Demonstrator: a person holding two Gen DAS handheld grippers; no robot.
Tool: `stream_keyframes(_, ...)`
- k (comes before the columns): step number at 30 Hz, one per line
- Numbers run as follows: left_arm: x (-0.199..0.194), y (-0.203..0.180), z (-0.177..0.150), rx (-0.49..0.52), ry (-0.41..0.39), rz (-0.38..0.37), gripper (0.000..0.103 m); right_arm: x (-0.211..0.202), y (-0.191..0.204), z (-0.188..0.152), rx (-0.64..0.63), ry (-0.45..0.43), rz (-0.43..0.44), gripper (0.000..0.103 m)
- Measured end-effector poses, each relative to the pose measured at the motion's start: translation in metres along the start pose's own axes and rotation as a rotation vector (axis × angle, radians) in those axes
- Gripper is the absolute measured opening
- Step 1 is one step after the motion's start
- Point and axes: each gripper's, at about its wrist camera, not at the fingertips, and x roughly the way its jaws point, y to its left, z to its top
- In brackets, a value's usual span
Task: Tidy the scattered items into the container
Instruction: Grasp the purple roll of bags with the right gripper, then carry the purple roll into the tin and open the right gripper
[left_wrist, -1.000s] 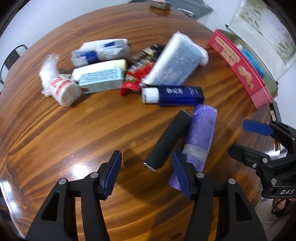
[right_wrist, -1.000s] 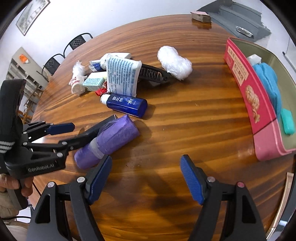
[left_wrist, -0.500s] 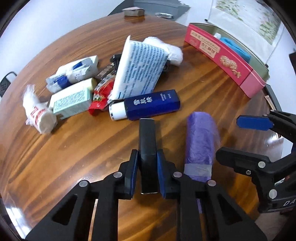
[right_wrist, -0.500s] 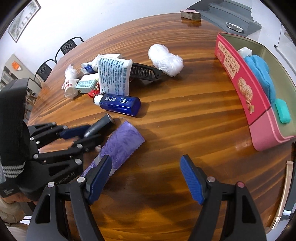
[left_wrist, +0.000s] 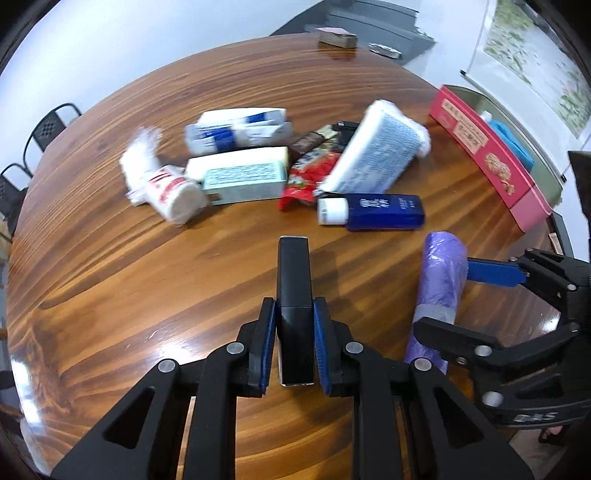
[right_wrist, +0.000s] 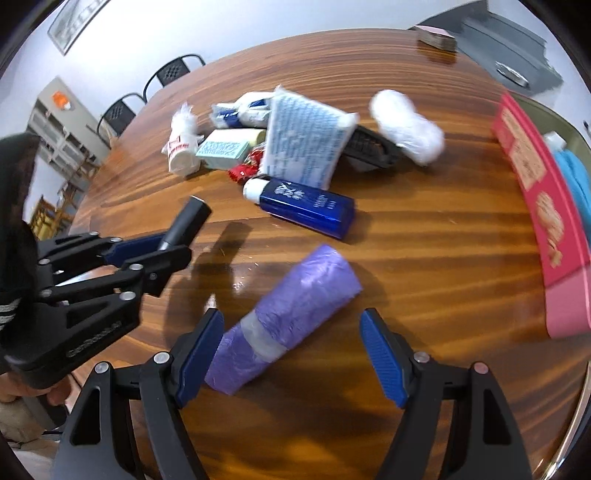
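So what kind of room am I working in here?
Probably an office or meeting room: a large round wooden table, black metal chairs along the wall, and open shelving behind them.

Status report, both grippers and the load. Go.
Left gripper shut on slim black tube. Right gripper open around purple plastic-wrapped roll. Pink box unobstructed.

Round wooden tabletop: glossy varnish, glare spots. Purple crinkled plastic-film roll: grey tape band. Black tube: smooth, matt. Dark blue bottle: glossy plastic.
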Motion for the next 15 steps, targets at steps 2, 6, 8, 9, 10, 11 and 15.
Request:
stream_keyframes(2,-0.004,0.006,-0.001,-0.015,-0.004,0.008,0.021,0.01,0.007,0.003,-0.035,0.013,-0.031,0.08)
stream_keyframes(6,-0.005,0.004,0.001,-0.024,-0.01,0.006,0.021,0.017,0.022,0.001,-0.138,0.01,-0.096,0.052)
stream_keyframes(8,-0.007,0.003,0.002,-0.024,-0.011,-0.003,0.021,0.016,0.025,-0.001,-0.163,0.005,-0.108,0.042)
stream_keyframes(9,-0.009,0.003,0.0,-0.024,-0.012,-0.009,0.021,0.015,0.024,-0.001,-0.161,0.004,-0.103,0.036)
stream_keyframes(10,-0.011,0.003,0.0,-0.023,-0.011,-0.016,0.021,0.014,0.021,-0.002,-0.155,0.005,-0.098,0.034)
stream_keyframes(11,-0.011,0.0,0.002,-0.02,-0.011,-0.022,0.021,0.013,0.018,-0.003,-0.146,0.006,-0.093,0.034)
stream_keyframes(15,-0.017,-0.009,0.008,-0.014,-0.022,-0.038,0.021,0.002,0.002,-0.003,-0.091,-0.015,-0.072,0.034)
